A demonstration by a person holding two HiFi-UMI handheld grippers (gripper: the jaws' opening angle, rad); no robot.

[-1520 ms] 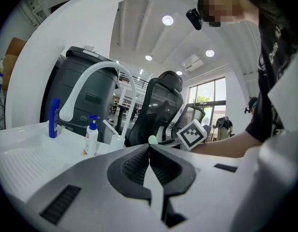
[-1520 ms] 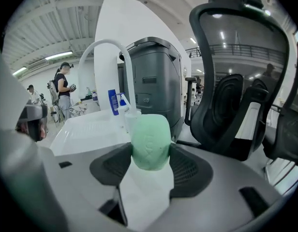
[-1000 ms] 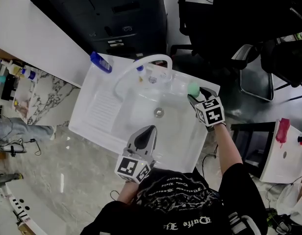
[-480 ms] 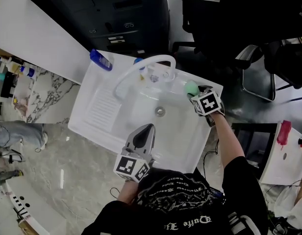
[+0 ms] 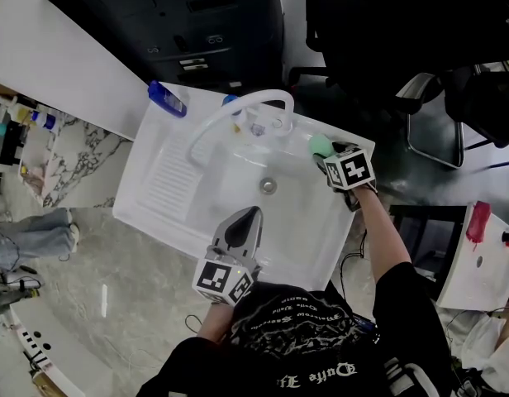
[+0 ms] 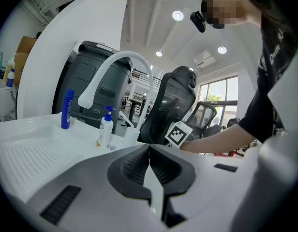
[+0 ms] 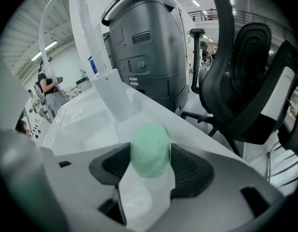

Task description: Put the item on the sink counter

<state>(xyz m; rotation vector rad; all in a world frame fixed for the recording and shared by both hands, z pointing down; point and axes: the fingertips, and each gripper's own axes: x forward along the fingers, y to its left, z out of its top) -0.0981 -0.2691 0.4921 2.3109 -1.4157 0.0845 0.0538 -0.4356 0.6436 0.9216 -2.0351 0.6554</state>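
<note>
**Green item at the sink's far right corner, right claw around it**

Nearest the person, the left gripper (image 6: 149, 153) hangs over the near rim of the white sink (image 5: 147, 213). Its jaws are pressed together and there is nothing between them.

Moving across the basin, the drain (image 5: 268, 186) sits in the middle and the ridged drainboard (image 5: 168, 176) runs off to the left.

Now the far right corner, and here's the action. The right gripper (image 5: 327, 157) points steeply down at the counter ledge, and the green item (image 7: 150, 149), a smooth egg shape, stands upright between its pads (image 7: 117, 166). Both pads lie against its sides. The jaws stand wide around it and have just been easing open a touch, with the item between them. It sits right over the white ledge, just right of the tap's base, though I can't tell whether its underside touches the counter.

Beyond that, the arched white faucet (image 5: 238, 106) curves over the basin with a pump bottle (image 6: 105, 128) beside its foot, and a blue bottle (image 5: 168, 99) is at the far left corner. Behind the sink are a dark cabinet (image 5: 197, 23) and an office chair (image 5: 436, 131).
</note>
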